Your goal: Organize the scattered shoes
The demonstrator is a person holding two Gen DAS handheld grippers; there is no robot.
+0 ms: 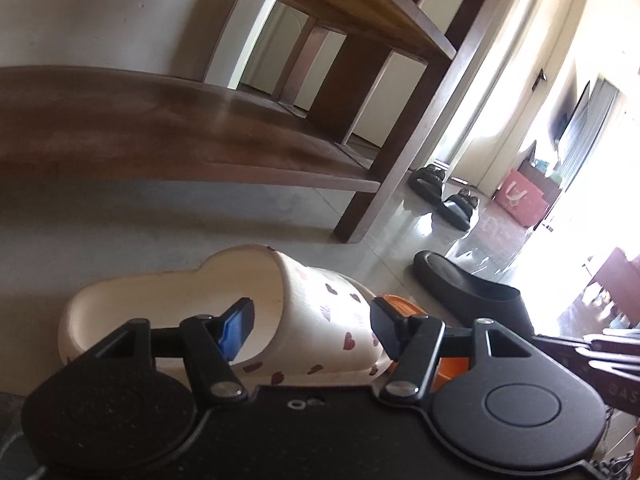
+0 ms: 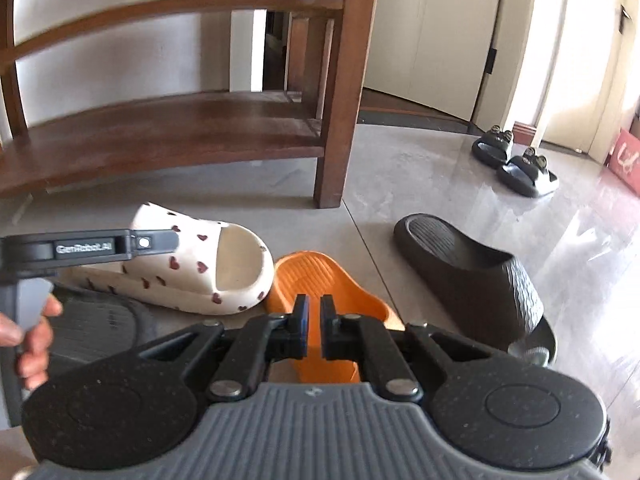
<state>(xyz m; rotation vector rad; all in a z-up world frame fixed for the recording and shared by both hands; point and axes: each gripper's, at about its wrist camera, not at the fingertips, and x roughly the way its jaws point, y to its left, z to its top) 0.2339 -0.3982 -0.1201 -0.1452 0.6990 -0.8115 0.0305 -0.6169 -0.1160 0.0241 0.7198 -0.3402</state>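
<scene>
A white slipper with dark hearts lies on the floor in front of the wooden shoe rack. My left gripper straddles its strap: the blue-padded finger sits inside the foot opening, the other finger outside the strap. A gap shows between the blue pad and the strap wall, so the jaws are open around it. My right gripper is shut with nothing in it, hovering over an orange slipper that lies beside the white one.
A large dark slipper lies right of the orange one. Another dark slipper is partly hidden under the white one. A pair of black sandals sits farther back near a pink box. A hand holds the left gripper.
</scene>
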